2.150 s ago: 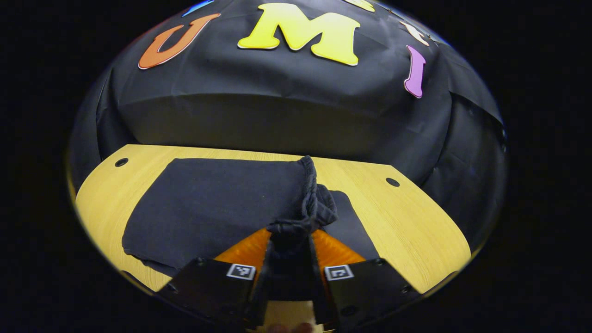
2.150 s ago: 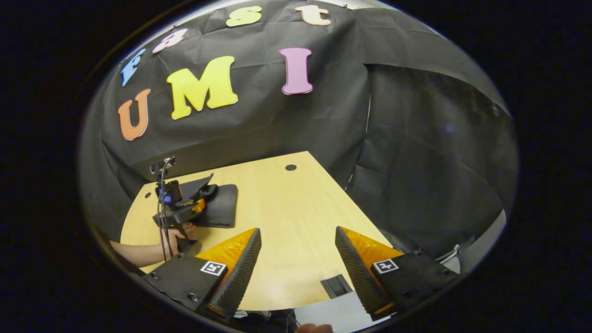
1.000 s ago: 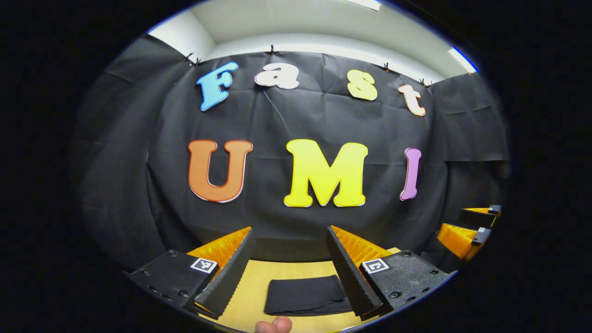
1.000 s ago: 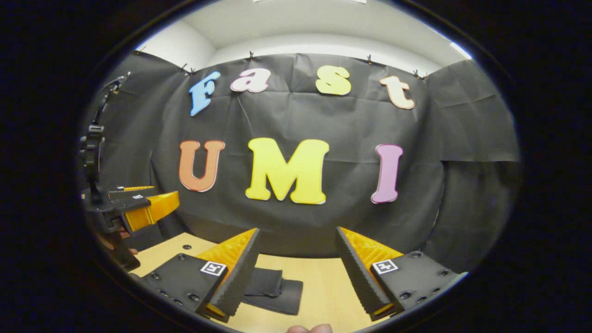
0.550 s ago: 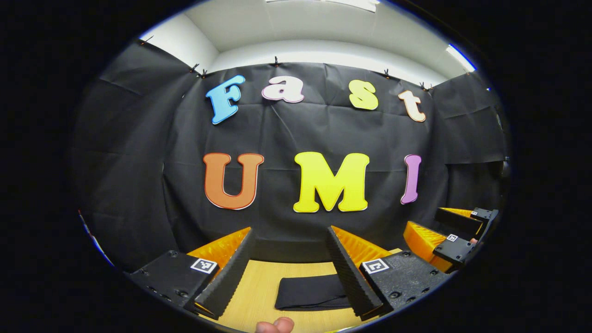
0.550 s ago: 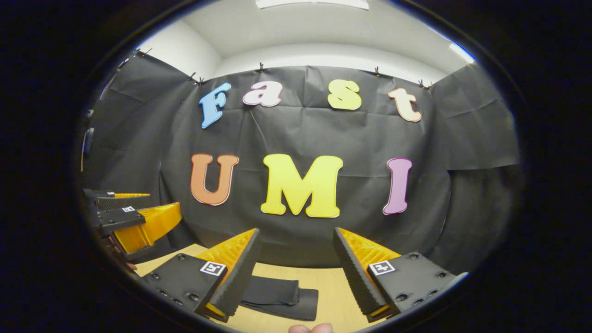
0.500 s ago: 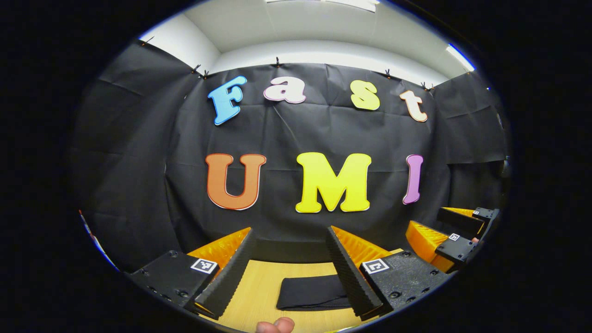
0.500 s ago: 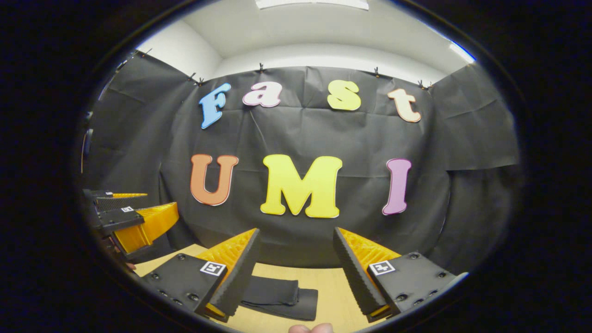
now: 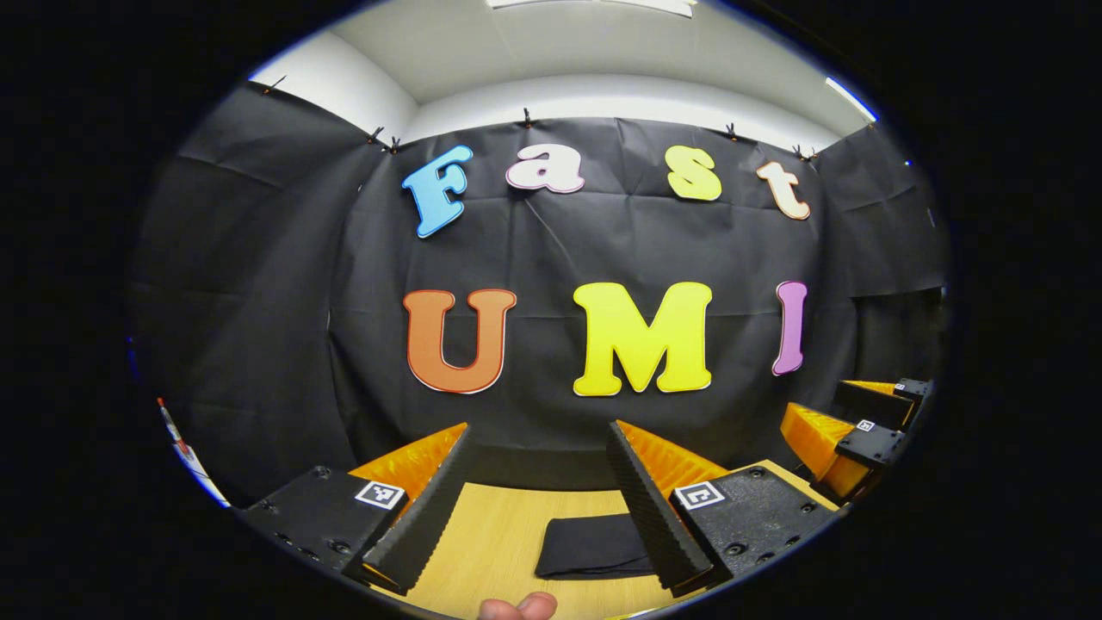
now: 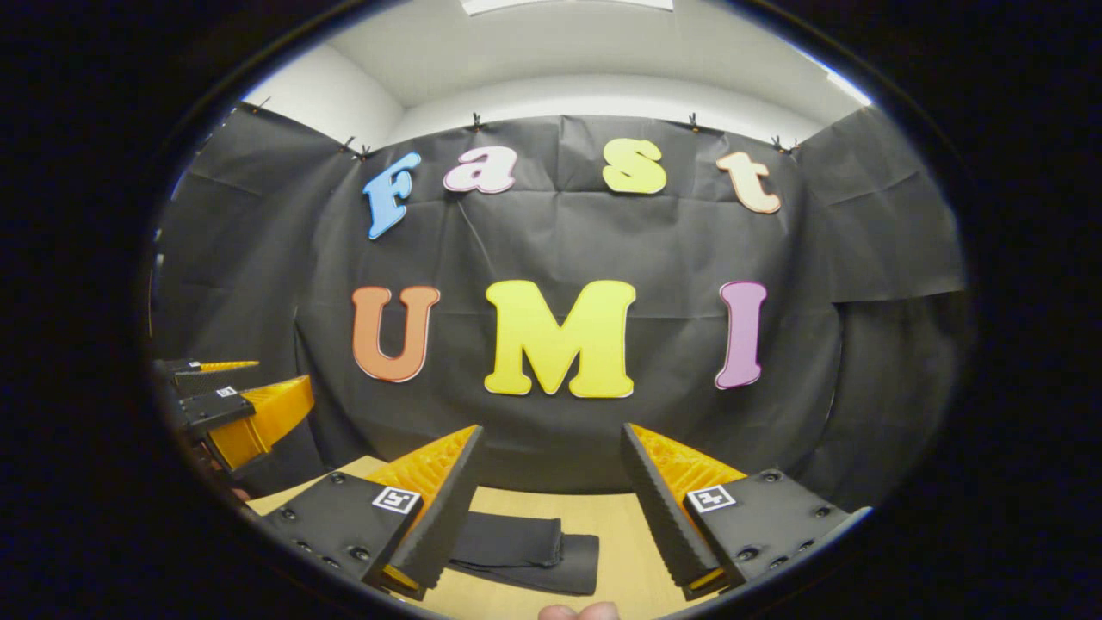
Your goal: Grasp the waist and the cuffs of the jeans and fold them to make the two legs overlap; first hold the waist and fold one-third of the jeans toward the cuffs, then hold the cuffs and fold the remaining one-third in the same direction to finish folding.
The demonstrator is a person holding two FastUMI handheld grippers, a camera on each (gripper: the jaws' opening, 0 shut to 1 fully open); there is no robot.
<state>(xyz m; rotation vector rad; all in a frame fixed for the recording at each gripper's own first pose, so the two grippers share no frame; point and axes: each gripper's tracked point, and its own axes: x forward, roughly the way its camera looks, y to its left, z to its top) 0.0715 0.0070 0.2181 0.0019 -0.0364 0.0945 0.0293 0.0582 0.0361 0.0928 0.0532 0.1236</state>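
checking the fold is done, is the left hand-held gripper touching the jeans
Apart. In the left gripper view the left hand-held gripper is open and raised, while the folded jeans lie flat on the table below it.

My booth: black cloth wall (image 9: 258, 284) ahead, white ceiling (image 10: 585, 60) above, light wooden table (image 9: 499, 534) below.

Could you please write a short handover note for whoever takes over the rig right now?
Left gripper: open, holding nothing, raised above the table.
Right gripper: open, holding nothing, raised level beside it.
Jeans: a compact folded bundle lying flat on the table, touched by neither gripper.
Done: the folds look complete.
Left: probably nothing; check that the bundle is tidy.
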